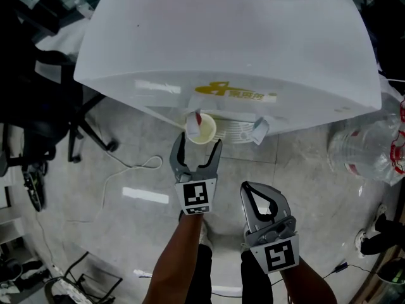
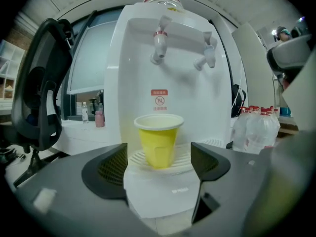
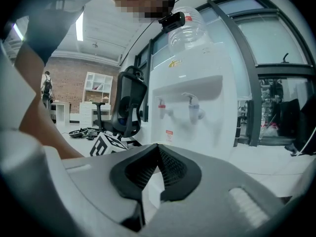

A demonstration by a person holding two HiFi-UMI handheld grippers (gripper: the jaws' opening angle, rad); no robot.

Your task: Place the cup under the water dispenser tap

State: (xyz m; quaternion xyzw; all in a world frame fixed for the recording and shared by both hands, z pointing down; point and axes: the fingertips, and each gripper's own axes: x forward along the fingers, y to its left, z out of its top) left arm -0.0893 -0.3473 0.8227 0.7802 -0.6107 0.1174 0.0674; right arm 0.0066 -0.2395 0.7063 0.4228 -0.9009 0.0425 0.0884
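- Your left hand-held gripper [image 1: 198,145]: jaws wide apart, pads clear of the cup's walls.
- Cup [image 2: 158,142]: yellow, upright on the drip tray [image 2: 185,154], at 12 o'clock from those jaws and just ahead of their tips.
- Red-banded tap [image 2: 159,43] of the water dispenser [image 1: 253,30]: at 12 o'clock above the cup's mouth.
- Your right hand-held gripper [image 3: 157,157], at 4 o'clock from the left one: jaws together on nothing.
- Progress: placement looks done. You have only to draw back without nudging the cup.
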